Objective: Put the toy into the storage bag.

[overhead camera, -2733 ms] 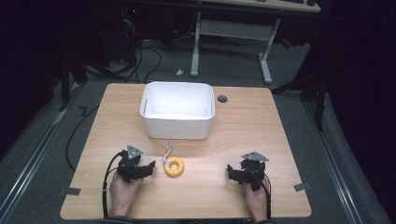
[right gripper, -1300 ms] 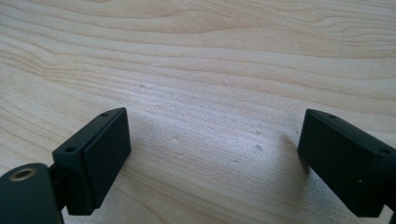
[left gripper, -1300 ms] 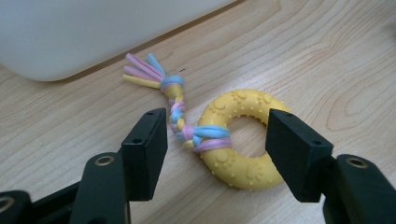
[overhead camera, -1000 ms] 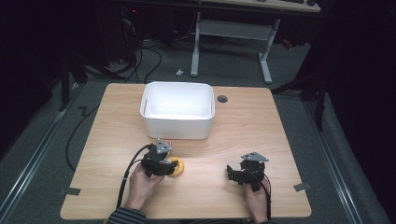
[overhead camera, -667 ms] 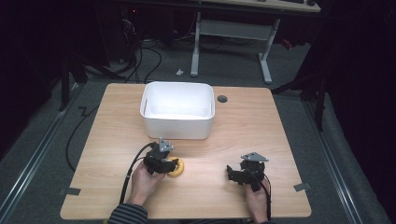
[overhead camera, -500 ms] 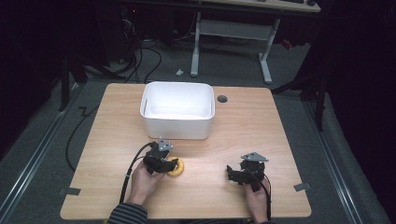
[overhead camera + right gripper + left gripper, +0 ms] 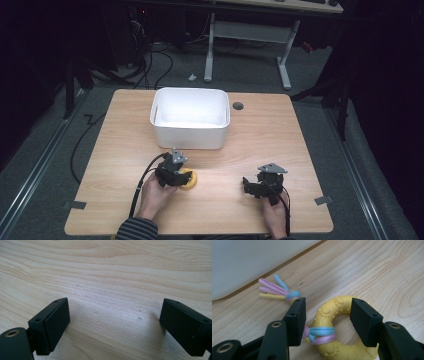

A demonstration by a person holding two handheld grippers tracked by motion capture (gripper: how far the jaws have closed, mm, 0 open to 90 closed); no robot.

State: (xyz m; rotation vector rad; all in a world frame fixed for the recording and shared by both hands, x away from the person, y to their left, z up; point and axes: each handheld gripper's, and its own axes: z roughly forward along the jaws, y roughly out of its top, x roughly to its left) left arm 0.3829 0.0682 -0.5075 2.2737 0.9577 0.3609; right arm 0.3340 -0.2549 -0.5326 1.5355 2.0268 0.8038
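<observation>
A yellow bumpy ring toy point(image 7: 190, 179) with pink, blue and yellow ribbons point(image 7: 274, 287) tied to it lies on the wooden table in front of the white bin. My left gripper point(image 7: 181, 176) reaches over it from the left. In the left gripper view the ring point(image 7: 337, 305) sits between the two black jaws. They have just been closing, and both pads now touch it: my left gripper point(image 7: 327, 312) is shut on the ring. My right gripper point(image 7: 249, 188) rests near the front right of the table. It point(image 7: 113, 315) is open over bare wood.
A white rectangular bin point(image 7: 190, 137) stands at the middle back of the table, its wall point(image 7: 249, 260) close behind the toy. A cable hole point(image 7: 238, 106) lies just right of the bin. Cables trail off the front edge from both grippers.
My left hand has moved right from beside the ring onto it since the oldest frame. Over the last second it has barely shifted. The right hand has kept still.
</observation>
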